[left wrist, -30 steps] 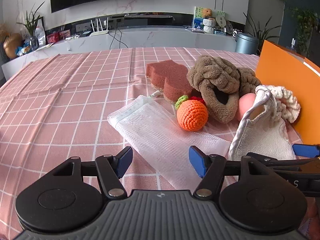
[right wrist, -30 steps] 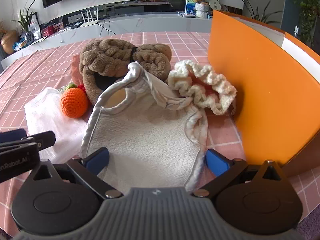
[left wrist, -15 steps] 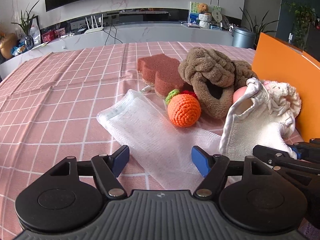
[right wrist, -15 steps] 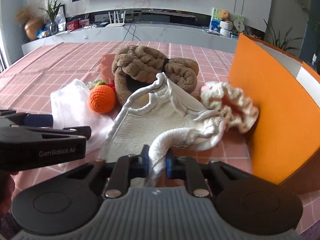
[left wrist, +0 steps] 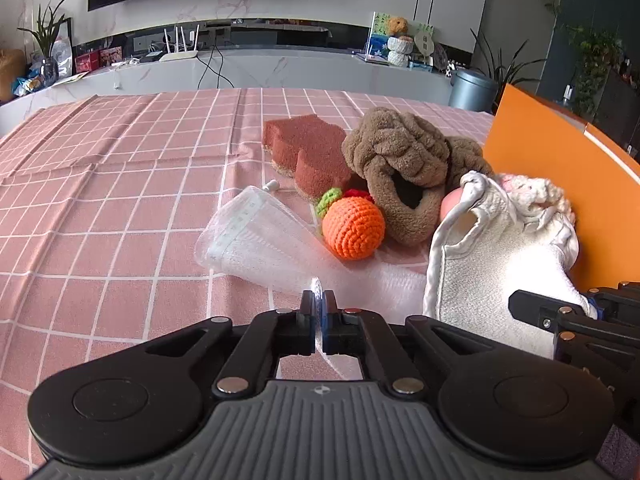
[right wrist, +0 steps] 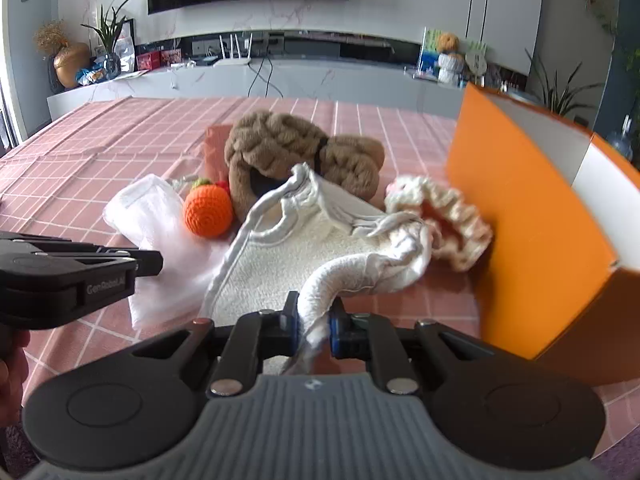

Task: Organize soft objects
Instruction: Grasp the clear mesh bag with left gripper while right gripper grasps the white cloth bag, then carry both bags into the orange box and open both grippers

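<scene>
My left gripper (left wrist: 318, 320) is shut on the near edge of a clear mesh bag (left wrist: 256, 244) that lies on the pink checked tablecloth. My right gripper (right wrist: 314, 320) is shut on the near edge of a white towel mitt (right wrist: 288, 256), bunched between its pads; the mitt also shows in the left wrist view (left wrist: 492, 264). Behind them lie a crocheted orange ball (left wrist: 353, 227), brown fluffy slippers (left wrist: 400, 160), a red-brown sponge (left wrist: 310, 152) and a cream ruffled scrunchie (right wrist: 452, 220). The left gripper shows at the left of the right wrist view (right wrist: 148, 262).
An orange open box (right wrist: 528, 216) stands on the table at the right, close to the scrunchie and mitt. A grey counter with a router and cables runs behind the table (left wrist: 100, 168). A pink ball (left wrist: 448, 204) peeks from behind the mitt.
My left gripper has shut on the mesh bag's near edge. My right gripper first shut on the towel mitt's edge and has lifted it a little, bunching it.
</scene>
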A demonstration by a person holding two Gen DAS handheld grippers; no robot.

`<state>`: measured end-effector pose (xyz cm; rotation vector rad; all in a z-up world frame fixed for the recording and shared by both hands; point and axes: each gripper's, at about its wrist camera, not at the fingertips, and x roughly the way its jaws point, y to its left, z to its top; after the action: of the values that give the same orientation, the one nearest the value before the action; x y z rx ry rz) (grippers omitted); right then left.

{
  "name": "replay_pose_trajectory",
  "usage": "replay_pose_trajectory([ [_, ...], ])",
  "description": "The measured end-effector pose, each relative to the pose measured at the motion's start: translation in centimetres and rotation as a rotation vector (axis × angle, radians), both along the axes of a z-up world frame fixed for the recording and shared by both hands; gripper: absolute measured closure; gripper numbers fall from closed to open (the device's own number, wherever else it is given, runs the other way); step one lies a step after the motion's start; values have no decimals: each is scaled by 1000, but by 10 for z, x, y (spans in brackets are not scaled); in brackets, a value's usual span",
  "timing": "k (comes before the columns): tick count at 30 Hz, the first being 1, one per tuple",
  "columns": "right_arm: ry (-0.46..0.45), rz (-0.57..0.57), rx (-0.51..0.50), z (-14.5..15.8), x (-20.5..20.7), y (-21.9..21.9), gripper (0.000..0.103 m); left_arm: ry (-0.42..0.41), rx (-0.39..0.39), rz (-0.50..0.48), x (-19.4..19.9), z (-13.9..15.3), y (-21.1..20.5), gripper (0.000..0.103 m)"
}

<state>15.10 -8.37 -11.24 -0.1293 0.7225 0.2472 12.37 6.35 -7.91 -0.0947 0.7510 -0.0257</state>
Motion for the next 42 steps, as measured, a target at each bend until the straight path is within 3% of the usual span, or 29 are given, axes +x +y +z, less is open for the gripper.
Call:
replay_pose_trajectory([
  [24,-210,1,30,52,-48,-25,91,-201,24,-4,-51,73,-17,102],
  [42,-295,-1,76,96,-65,-66,91,-303,12,-116,-49,110,-51,102],
])
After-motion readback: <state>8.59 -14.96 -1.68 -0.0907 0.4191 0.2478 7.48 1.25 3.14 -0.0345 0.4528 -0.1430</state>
